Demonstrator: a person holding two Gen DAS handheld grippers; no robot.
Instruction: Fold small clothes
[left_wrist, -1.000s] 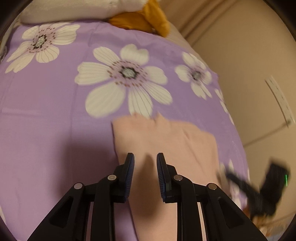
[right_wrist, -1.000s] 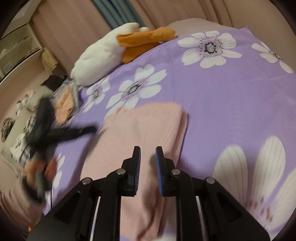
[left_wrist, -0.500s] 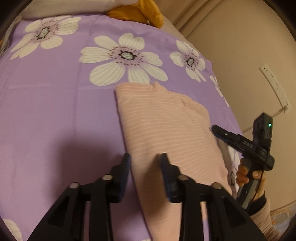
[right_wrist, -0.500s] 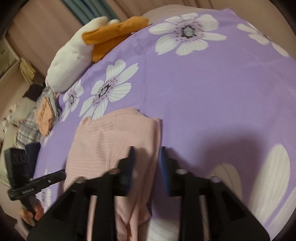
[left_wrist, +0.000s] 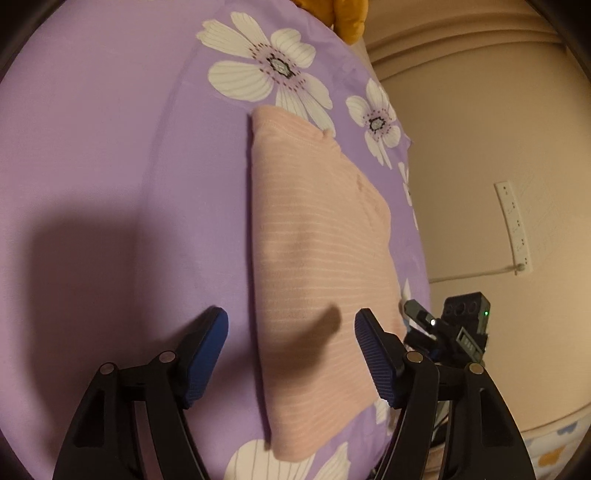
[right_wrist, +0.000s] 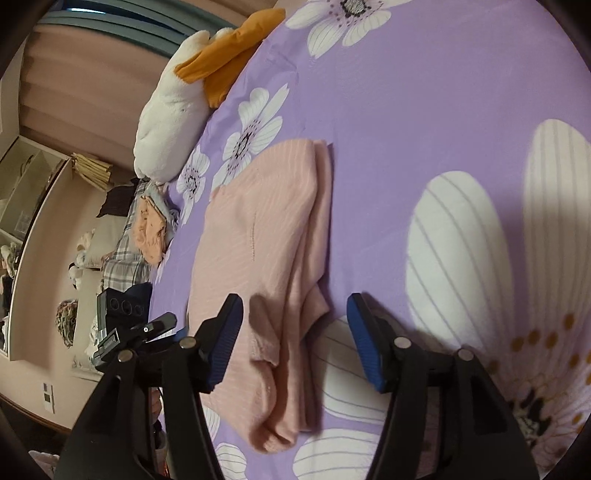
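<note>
The pink striped garment (left_wrist: 317, 266) lies partly folded lengthwise on the purple flowered bedspread (left_wrist: 110, 166). The left gripper (left_wrist: 291, 354) and right gripper (right_wrist: 293, 339) hang over its near end, each with its jaws just opened apart and holding nothing. To do this step well, I would pinch one near corner per gripper through all layers, then carry both evenly to the far edge. Count: one garment, two grippers, one plush toy (right_wrist: 177, 110) at the bed's far end.
</note>
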